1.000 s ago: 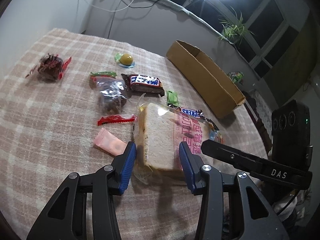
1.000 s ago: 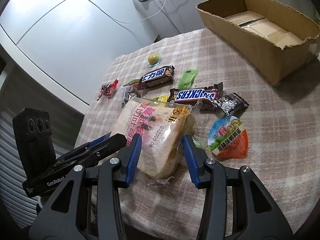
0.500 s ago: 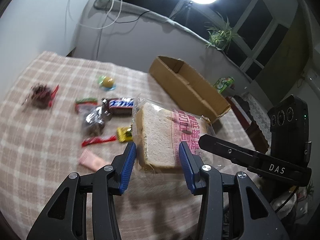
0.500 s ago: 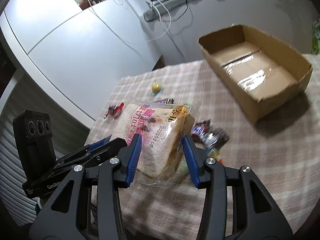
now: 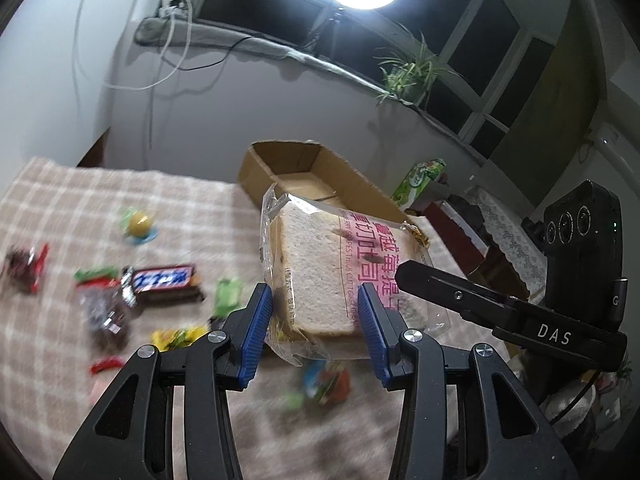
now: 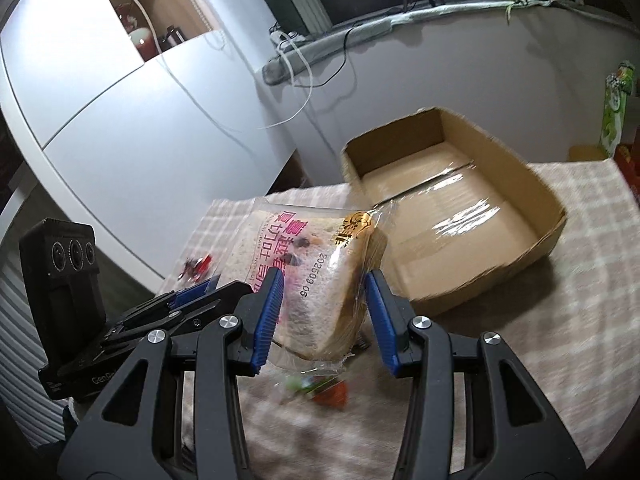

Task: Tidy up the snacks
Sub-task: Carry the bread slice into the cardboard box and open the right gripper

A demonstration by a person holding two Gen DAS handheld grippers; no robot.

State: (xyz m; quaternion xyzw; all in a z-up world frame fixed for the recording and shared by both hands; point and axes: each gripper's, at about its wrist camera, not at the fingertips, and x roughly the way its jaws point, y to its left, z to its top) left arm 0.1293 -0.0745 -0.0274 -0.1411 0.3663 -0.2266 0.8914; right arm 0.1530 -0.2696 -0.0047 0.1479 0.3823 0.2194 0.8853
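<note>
The packaged bread slice (image 5: pixel 320 268) is off the tabletop (image 5: pixel 52 208), carried in the air between both tools. The left hand-held gripper (image 5: pixel 316 326) has its blue pads on either side of the loaf's near end and is clamped on it. The right hand-held gripper (image 6: pixel 326 312) holds the same package from the opposite end, its pads pressed against the wrapper.

The cardboard box (image 6: pixel 460 200) sits at about 1 o'clock from the bread in the right wrist view, and its floor shows nothing inside yet. So I judge the task to be at its very start, with the first item in transit and none delivered.

Much remains on the checked cloth. In the left wrist view, at 9 to 10 o'clock of the bread, lie a Snickers bar (image 5: pixel 164 280), a yellow jelly cup (image 5: pixel 140 222), a green packet (image 5: pixel 228 294), a yellow wrapper (image 5: pixel 176 336) and a clear bag of dark snacks (image 5: pixel 106 316). A blurred jelly cup (image 6: pixel 320 390) lies below the lifted bread. All of these still need to go in the box.
</note>
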